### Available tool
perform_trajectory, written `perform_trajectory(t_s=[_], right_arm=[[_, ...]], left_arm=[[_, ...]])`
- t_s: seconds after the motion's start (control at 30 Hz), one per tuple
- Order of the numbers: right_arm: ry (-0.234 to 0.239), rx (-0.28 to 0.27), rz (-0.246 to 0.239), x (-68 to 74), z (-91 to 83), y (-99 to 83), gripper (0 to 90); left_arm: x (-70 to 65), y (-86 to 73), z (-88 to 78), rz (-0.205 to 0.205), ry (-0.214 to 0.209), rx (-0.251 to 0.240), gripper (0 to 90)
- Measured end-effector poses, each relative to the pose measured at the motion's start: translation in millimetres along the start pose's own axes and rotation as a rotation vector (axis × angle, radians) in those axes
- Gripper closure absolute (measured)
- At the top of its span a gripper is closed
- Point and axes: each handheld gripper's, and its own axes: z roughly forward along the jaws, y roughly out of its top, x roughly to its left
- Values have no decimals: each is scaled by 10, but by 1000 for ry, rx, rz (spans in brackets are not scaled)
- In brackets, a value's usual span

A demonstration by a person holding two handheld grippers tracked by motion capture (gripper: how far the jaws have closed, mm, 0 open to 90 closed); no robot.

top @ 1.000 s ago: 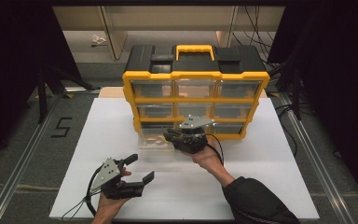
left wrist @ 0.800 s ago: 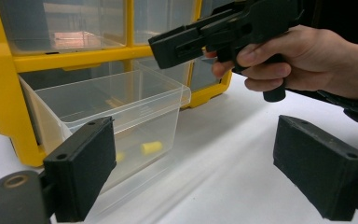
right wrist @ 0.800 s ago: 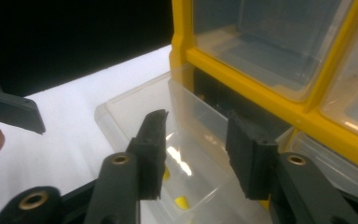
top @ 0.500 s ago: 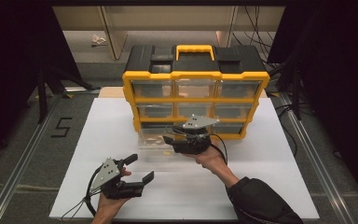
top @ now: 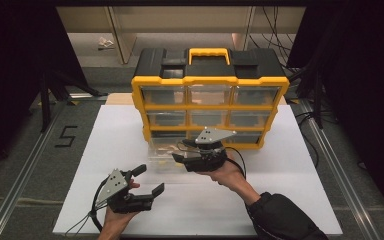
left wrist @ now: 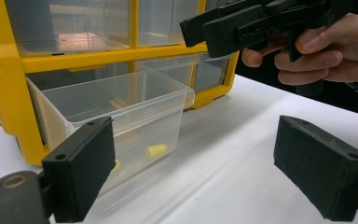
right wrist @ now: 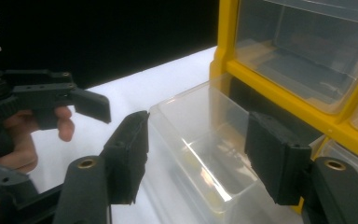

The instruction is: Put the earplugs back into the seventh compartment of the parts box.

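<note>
A yellow organizer (top: 210,85) with clear drawers stands at the back of the white table. Its bottom-left drawer (top: 162,152) is pulled out onto the table. In the left gripper view this drawer (left wrist: 121,107) holds a small yellow piece (left wrist: 156,150). My right gripper (top: 177,156) hovers at the drawer's front end. Its jaws have just been opening and now stand wide, with the drawer's front wall (right wrist: 200,135) seen between them but untouched. My left gripper (top: 151,180) rests low at the near left, open and holding nothing, pointed toward the drawer.
The white table top (top: 290,200) reaches the near edge, with bare room to the right of my right hand. Dark floor with metal rails (top: 25,165) borders the table. Shelving (top: 120,30) stands behind the organizer.
My right gripper has spread its jaws and drawn back slightly from the drawer toward the person. The drawer stays pulled out. The left gripper has not moved.
</note>
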Motion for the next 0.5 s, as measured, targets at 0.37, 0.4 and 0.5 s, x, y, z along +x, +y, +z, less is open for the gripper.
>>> perform_trajectory(t_s=[0.37, 0.4, 0.5], right_arm=[[17, 17, 10, 15, -79, -96, 369], [15, 17, 12, 15, -91, -107, 364], [8, 15, 15, 10, -137, -132, 360]], left_arm=[[1, 1, -1, -1, 1, -1, 122], [0, 1, -1, -1, 1, -1, 122], [1, 0, 0, -1, 0, -2, 122]])
